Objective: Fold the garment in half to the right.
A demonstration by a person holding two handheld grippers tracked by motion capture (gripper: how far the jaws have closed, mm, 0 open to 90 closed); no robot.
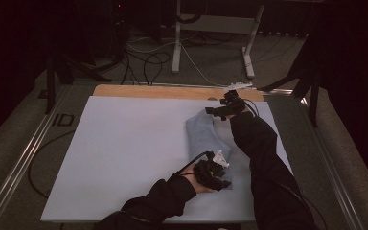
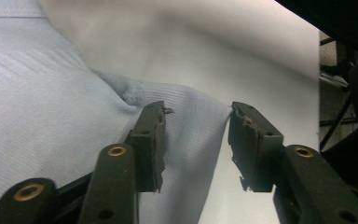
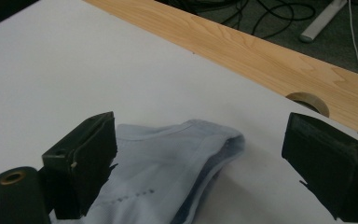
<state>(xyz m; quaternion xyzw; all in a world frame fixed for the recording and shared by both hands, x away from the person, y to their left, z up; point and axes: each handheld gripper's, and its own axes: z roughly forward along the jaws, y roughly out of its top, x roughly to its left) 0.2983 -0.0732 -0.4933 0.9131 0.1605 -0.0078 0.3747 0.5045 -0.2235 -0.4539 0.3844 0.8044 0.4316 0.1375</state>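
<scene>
A folded light blue cloth (image 1: 206, 134) lies on the white table top (image 1: 124, 153), right of centre, running from near to far. My left gripper (image 1: 223, 179) is at the cloth's near end. In the left gripper view the jaws (image 2: 196, 116) stand apart with a corner of the cloth (image 2: 51, 93) lying loose between them, not pinched. My right gripper (image 1: 220, 111) hovers over the far end. In the right gripper view its jaws (image 3: 200, 126) are spread wide above the cloth's folded edge (image 3: 168, 158), with nothing held.
A wooden strip (image 1: 163, 91) runs along the table's far edge, with a round hole (image 3: 307, 100) in it near the right gripper. Behind the table, cables (image 1: 148, 60) and white desk legs (image 1: 176, 43) are on the floor. Dark stands flank both sides.
</scene>
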